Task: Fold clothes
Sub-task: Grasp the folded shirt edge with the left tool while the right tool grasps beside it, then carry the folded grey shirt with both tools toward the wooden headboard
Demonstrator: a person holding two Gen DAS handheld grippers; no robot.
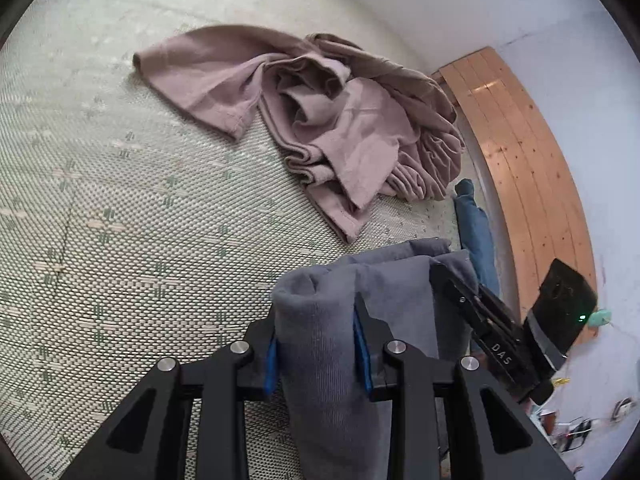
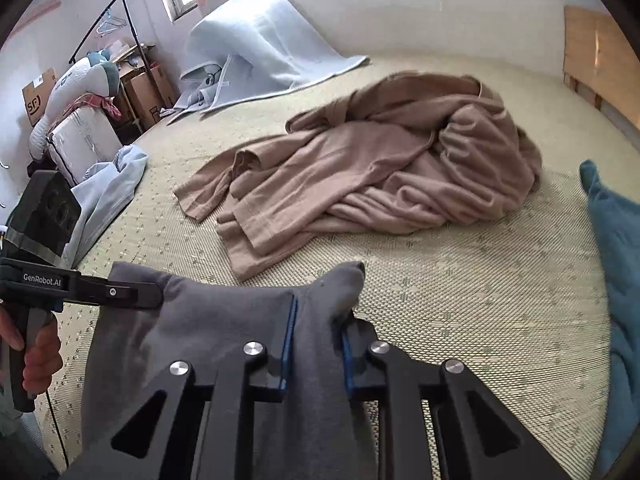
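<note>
A grey garment [image 1: 320, 320] is held up over the woven mat by both grippers. My left gripper [image 1: 316, 344] is shut on one bunched edge of it. My right gripper [image 2: 318, 340] is shut on the other edge of the grey garment [image 2: 224, 312]. The right gripper also shows in the left wrist view [image 1: 480, 320], and the left gripper shows in the right wrist view [image 2: 132, 292], both clamped on the cloth. A crumpled tan garment [image 1: 320, 120] lies on the mat ahead; it also shows in the right wrist view [image 2: 380, 164].
A teal-blue garment [image 2: 616, 272] lies at the right edge of the mat [image 1: 100, 200], next to a wooden board [image 1: 520, 140]. A light blue blanket [image 2: 260, 48] lies at the back; boxes and a clothes rack [image 2: 120, 32] stand at the left.
</note>
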